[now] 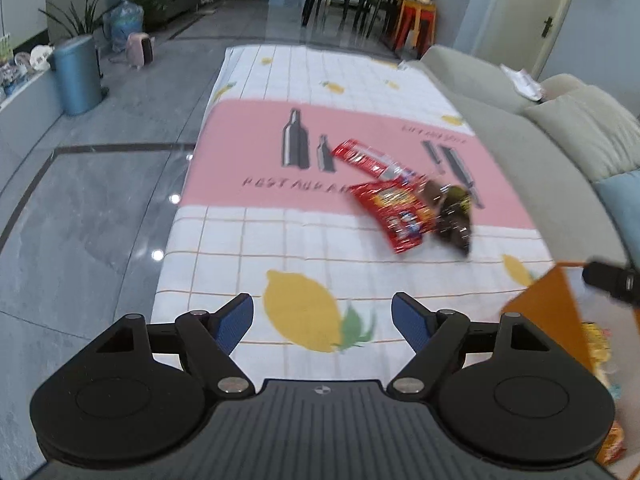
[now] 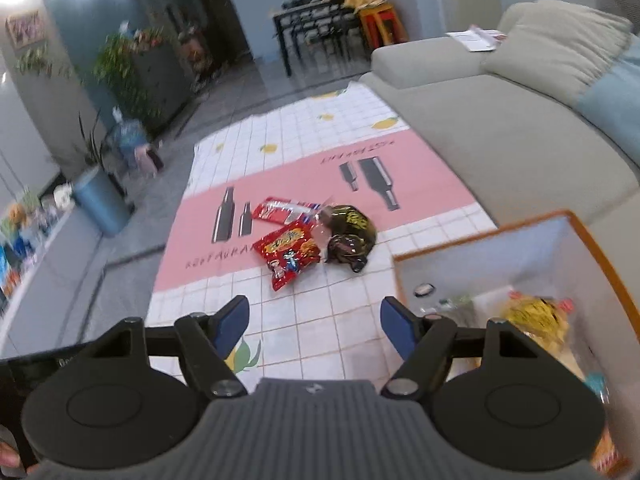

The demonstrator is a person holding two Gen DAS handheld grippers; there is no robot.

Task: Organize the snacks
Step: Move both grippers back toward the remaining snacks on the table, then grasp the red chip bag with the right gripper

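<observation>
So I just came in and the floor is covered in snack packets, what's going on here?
A person is tidying snacks off a picnic mat into an orange-rimmed box, with a two-finger tool in each hand. Right now the left tool and the right tool are both open and hold nothing. A yellow packet already lies in the box. Two red packets and a dark packet remain in a heap on the mat, untouched.

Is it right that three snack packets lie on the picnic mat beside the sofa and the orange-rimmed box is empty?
Not quite. The box is not empty: the right wrist view shows a yellow snack bag inside it. The three snack packets do lie on the mat beside the sofa.
</observation>
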